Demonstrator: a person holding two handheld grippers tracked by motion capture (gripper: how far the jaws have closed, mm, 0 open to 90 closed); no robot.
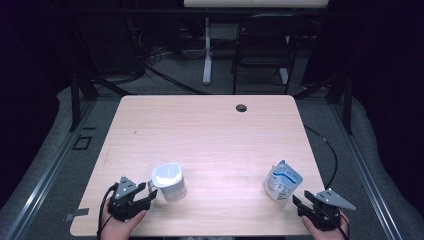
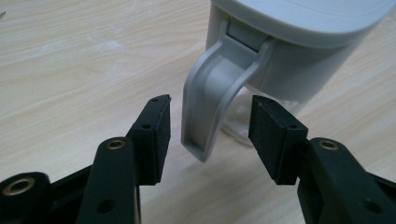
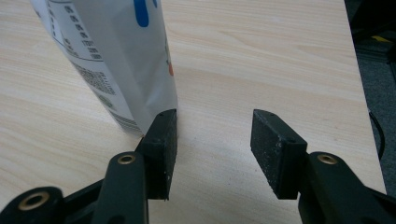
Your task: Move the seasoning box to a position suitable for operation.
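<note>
left gripper [image 2: 209,126] released, jaws apart around the jug [image 1: 169,181] handle [image 2: 210,100], no contact. right gripper [image 3: 214,140] released; pouch [image 1: 282,181] at its 11 o'clock, possibly brushing one pad. both stand on table [image 1: 200,125].

The white pouch [image 3: 116,56] carries blue marks and fine print, none of it legible.

jug [image 1: 170,181] left, pouch [image 1: 282,181] right, on table [image 1: 210,130]

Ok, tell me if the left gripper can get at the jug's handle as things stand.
Probably yes. The left gripper is open with the white jug's handle already between its pads, neither pad touching it, and nothing else on the table crowds that side.
</note>
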